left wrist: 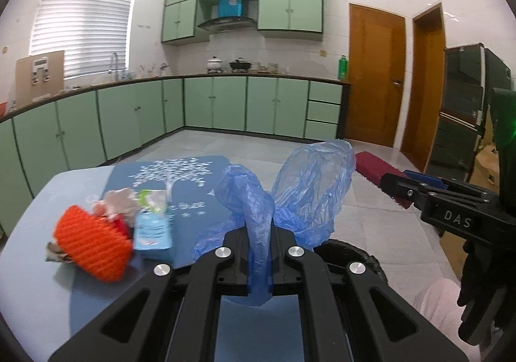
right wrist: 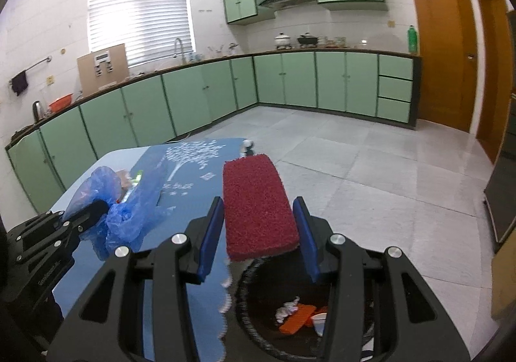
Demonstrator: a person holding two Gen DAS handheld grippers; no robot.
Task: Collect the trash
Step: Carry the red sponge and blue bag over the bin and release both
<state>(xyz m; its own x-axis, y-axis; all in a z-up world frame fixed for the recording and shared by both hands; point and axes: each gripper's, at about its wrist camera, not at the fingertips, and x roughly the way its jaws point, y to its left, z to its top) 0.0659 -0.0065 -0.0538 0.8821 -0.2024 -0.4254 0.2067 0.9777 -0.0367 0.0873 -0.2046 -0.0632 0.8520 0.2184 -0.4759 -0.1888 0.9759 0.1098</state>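
In a green-cabinet kitchen, we hold two tools out over the near edge of a blue-covered surface (left wrist: pixel 48 197), both angled somewhat downward. Our left gripper (left wrist: pixel 259 252) has its fingers (left wrist: pixel 237 249) pressed fully together on a crumpled blue plastic bag (left wrist: pixel 309 181), a twisted strand of which runs back between them while the rest billows up and forward in two lobes. Our right gripper (right wrist: pixel 262 229) has its blue-padded fingers (right wrist: pixel 211 233) partly open, clamped on either side of a dark red scrubbing sponge (right wrist: pixel 258 204) that sticks straight out ahead of them, held clear of the cloth. In the left wrist view the right tool reaches in from the right edge, with a black-gloved hand (left wrist: pixel 480 281) and a pale pink sleeve (left wrist: pixel 438 300) behind it; in the right wrist view the left tool sits at lower left with the bag bunched at its tip. Directly below the sponge stands a round black trash bin (right wrist: pixel 254 329), beside the edge of the surface, already containing white crumpled paper, an orange piece and a small cup. More trash remains on the surface to the left: an orange ridged item (left wrist: pixel 93 249), a light blue carton (left wrist: pixel 151 226) and crumpled wrappers (left wrist: pixel 119 200), clustered together near a tree-print mat (left wrist: pixel 174 175).
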